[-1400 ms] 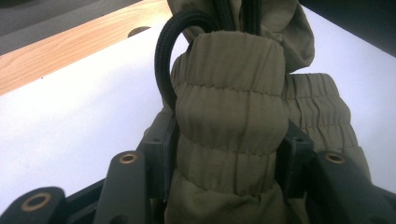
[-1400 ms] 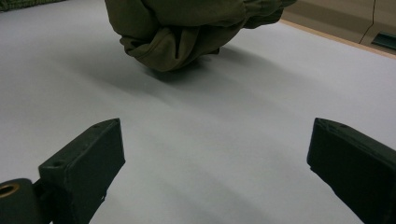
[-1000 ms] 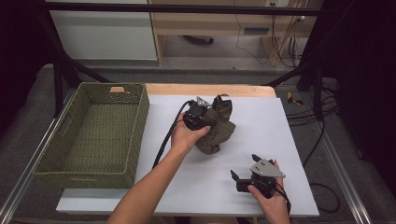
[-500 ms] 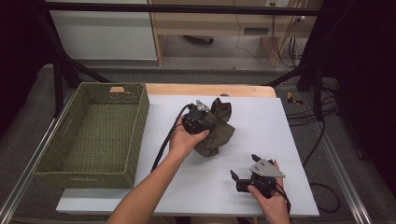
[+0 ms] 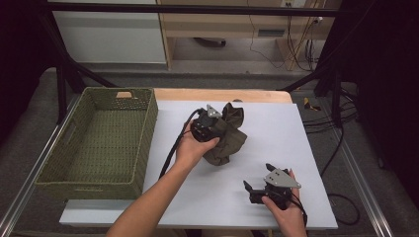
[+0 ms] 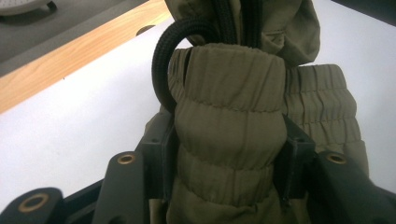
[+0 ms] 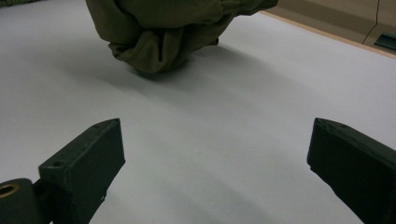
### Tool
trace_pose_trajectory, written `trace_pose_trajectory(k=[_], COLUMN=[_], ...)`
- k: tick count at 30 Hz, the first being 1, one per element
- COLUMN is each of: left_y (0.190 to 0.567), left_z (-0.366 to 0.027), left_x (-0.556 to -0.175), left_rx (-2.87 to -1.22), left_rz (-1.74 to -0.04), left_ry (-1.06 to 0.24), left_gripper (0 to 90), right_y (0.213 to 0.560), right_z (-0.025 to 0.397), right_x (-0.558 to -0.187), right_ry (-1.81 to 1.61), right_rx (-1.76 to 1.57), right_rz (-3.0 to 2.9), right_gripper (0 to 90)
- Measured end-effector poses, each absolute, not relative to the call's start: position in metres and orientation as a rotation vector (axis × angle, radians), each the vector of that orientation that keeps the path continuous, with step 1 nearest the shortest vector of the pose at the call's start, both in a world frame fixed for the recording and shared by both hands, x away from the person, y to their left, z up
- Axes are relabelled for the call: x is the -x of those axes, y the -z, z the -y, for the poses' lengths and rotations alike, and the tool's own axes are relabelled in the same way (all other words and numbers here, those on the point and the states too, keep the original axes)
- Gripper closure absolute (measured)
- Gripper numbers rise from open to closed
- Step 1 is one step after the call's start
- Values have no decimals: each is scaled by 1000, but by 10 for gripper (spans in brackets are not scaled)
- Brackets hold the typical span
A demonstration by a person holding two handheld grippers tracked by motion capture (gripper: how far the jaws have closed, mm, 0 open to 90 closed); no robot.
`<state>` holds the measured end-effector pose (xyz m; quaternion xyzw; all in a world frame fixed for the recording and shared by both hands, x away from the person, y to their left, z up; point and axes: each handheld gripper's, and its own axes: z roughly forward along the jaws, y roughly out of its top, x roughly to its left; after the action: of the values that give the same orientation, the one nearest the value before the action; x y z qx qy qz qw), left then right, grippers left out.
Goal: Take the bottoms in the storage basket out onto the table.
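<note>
Olive-green garment (image 5: 227,136), bunched into a loose heap near the middle of the white tabletop (image 5: 276,148), with the left gripper (image 5: 210,126) clamped on it; in the left gripper view the jaws are closed on a fold of gathered, elasticated fabric (image 6: 229,140), beside a black cord loop (image 6: 163,70) and a zip running up behind it. The right gripper (image 5: 257,190) rests low near the front edge of the tabletop, well apart from the garment, its jaws spread wide with nothing between them; the right gripper view looks across bare tabletop toward the heap (image 7: 163,32). The garment appears light, soft and limp: it is likely to sag, unfold and trail from any single hold, so a hanging end may drag across the tabletop as it is lifted. The thick elastic band is judged the soundest place to take hold, being bulkier and less slippery than the thin single layers, which could slide out of the jaws. A woven green basket (image 5: 143,148) stands at the left, just beside the white sheet and apart from the garment; its interior shows no contents, only a small tag at the far rim (image 5: 123,94).
</note>
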<state>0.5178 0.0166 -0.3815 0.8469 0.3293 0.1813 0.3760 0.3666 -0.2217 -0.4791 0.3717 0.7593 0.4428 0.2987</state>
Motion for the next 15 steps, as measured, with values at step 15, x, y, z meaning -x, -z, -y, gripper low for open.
trace_pose_trajectory(k=[15], left_y=[390], left_z=[-22], left_x=[-523], left_rx=[-2231], left_rz=[-903], left_ry=[-415], left_gripper=[478], right_y=[479], right_z=[221], right_x=[-367], right_ry=[-1173], right_rx=[-987], right_rz=[-2020], right_gripper=[44])
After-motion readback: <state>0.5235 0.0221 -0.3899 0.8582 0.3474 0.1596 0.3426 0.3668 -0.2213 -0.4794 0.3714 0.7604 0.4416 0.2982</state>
